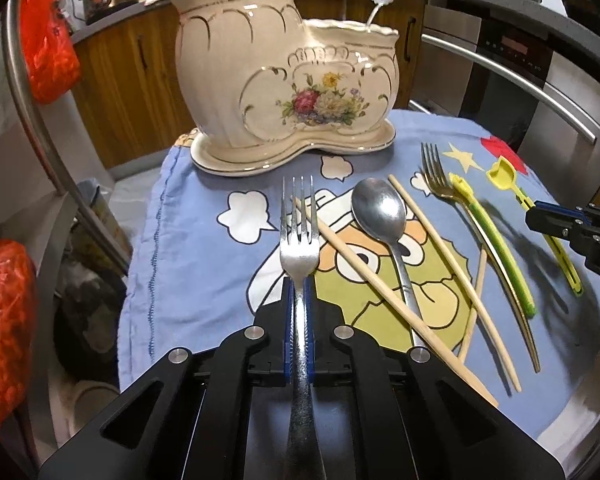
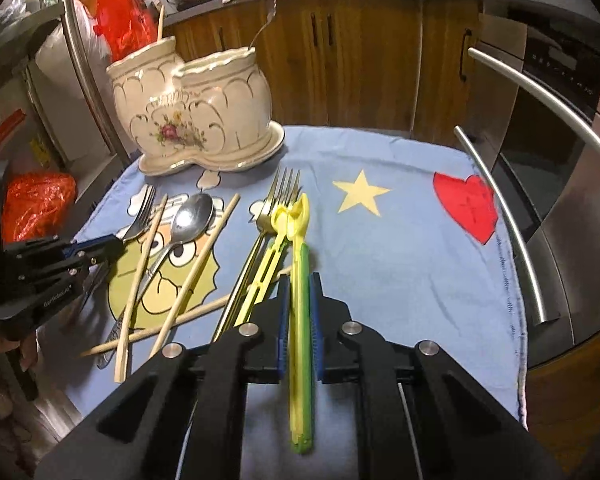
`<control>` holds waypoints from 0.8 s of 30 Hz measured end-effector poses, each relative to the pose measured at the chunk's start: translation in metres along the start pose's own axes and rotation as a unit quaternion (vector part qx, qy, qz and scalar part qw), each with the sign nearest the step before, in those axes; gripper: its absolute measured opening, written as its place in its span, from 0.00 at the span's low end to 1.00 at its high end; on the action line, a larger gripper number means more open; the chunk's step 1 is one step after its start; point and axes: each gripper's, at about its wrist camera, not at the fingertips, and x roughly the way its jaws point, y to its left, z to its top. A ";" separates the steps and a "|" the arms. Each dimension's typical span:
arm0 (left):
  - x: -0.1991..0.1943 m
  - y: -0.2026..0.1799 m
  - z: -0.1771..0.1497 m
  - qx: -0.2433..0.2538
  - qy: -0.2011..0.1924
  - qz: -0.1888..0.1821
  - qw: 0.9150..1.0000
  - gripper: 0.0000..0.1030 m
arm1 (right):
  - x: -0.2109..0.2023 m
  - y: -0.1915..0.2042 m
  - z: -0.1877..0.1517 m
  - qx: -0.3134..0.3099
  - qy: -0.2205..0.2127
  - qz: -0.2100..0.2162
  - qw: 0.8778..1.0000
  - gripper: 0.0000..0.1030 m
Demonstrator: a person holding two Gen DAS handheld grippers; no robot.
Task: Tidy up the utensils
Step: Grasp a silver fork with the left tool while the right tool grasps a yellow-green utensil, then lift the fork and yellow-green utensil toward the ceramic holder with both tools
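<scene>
My left gripper (image 1: 299, 280) is shut on a silver fork (image 1: 299, 236), held above the blue cloth (image 1: 188, 240) with tines toward the cream floral ceramic holder (image 1: 288, 92). My right gripper (image 2: 300, 280) is shut on a yellow-green plastic utensil (image 2: 300, 280); it also shows at the right of the left wrist view (image 1: 540, 216). On the cloth lie a silver spoon (image 1: 380, 208), wooden chopsticks (image 1: 380, 280), a gold fork (image 1: 434, 172) and another yellow-green plastic utensil (image 1: 496, 240). The holder (image 2: 192, 112) has a chopstick and a metal handle standing in it.
The cloth-covered table (image 2: 420, 248) stands in a kitchen. Wooden cabinets (image 2: 340, 60) are behind, an oven with steel handles (image 2: 540, 120) at the right, red bags (image 1: 48, 40) and a steel rail at the left.
</scene>
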 end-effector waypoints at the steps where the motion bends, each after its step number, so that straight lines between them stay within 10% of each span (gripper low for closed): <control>1: -0.002 0.001 0.000 -0.002 -0.002 -0.001 1.000 0.05 | -0.003 0.000 0.001 0.002 -0.005 0.000 1.000 0.09; 24: -0.070 0.027 0.024 -0.018 -0.108 -0.054 0.993 0.05 | -0.032 0.009 0.037 -0.001 -0.068 0.037 0.997 0.09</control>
